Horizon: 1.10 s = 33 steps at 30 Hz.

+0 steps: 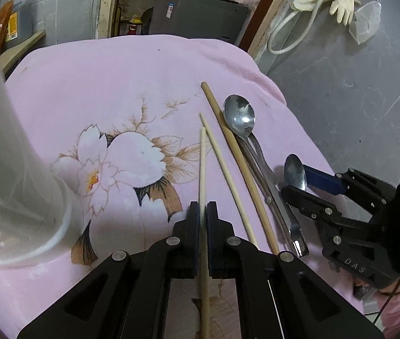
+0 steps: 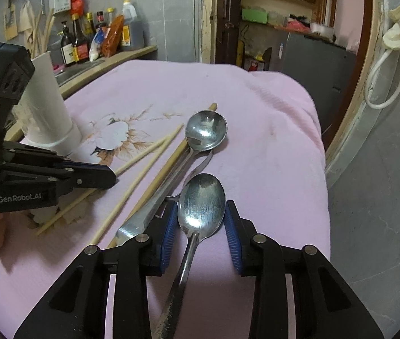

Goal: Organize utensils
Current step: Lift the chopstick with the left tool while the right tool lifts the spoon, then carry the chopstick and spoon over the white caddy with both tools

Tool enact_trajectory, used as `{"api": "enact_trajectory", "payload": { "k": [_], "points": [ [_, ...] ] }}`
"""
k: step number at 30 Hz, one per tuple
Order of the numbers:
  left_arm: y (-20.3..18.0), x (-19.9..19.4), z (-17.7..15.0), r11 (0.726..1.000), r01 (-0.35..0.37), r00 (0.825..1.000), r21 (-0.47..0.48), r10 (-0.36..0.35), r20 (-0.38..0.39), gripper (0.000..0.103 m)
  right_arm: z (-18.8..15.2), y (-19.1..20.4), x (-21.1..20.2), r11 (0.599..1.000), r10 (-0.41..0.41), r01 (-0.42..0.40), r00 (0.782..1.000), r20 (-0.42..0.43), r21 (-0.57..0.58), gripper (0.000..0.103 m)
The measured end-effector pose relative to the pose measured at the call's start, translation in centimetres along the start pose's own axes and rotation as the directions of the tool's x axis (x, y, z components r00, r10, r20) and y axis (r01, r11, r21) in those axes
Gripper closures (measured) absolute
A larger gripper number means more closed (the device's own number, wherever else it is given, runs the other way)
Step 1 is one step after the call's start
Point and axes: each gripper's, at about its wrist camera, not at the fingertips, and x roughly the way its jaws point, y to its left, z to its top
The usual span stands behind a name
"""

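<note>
— Any lettering you can actually read?

— Two marks, both on the black plastic two-finger grippers. In the right wrist view, the left gripper (image 2: 109,176), just in front of the tall white plastic cylinder holder (image 2: 48,107), carries "GenRobot.AI" in pale letters on its side.

— And the other?

— In the left wrist view, the right gripper (image 1: 298,176), well to the right of that holder (image 1: 16,169), has "DAS" embossed on its body.

— The dark glass and plastic sauce bottles (image 2: 98,36) behind the holder?

— Labels there, but too small and blurred to read.
</note>
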Motion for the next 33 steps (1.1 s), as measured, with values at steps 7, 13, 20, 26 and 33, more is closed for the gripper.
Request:
{"api": "enact_trajectory", "payload": {
  "k": [7,13,20,26,33],
  "points": [
    [-1.2,-3.2,-1.7,1.0,0.022,0.992,0.019,-0.024,0.12,0.101,-1.0,1.6,-4.4,0.997,-0.074,0.08,0.973,0.22,-0.021,0.072],
    [-3.3,-7.5,-2.9,0.997,0.006,0.931,0.076,-0.033,0.363,0.101,-1.3,2.9,-7.8,0.992,-0.109,0.128,0.905,0.412,-0.018,0.072],
    [-3.9,-11.8,-4.3,0.997,-0.061,0.771,0.045,0.019,0.637,0.101,0.0,4.8,-11.1,0.99,-0.114,0.144,0.767,0.632,0.003,0.072],
    [-2.2,-15.8,-4.4,0.996,-0.084,0.63,-0.025,0.073,0.773,0.101,2.8,7.0,-12.5,0.996,-0.069,0.094,0.671,0.738,0.007,0.072],
    [2.4,-21.2,-3.2,0.993,-0.069,0.517,-0.094,0.116,0.848,0.101,7.2,9.3,-12.3,0.999,0.025,-0.033,0.598,0.801,-0.006,0.072]
  ]
}}
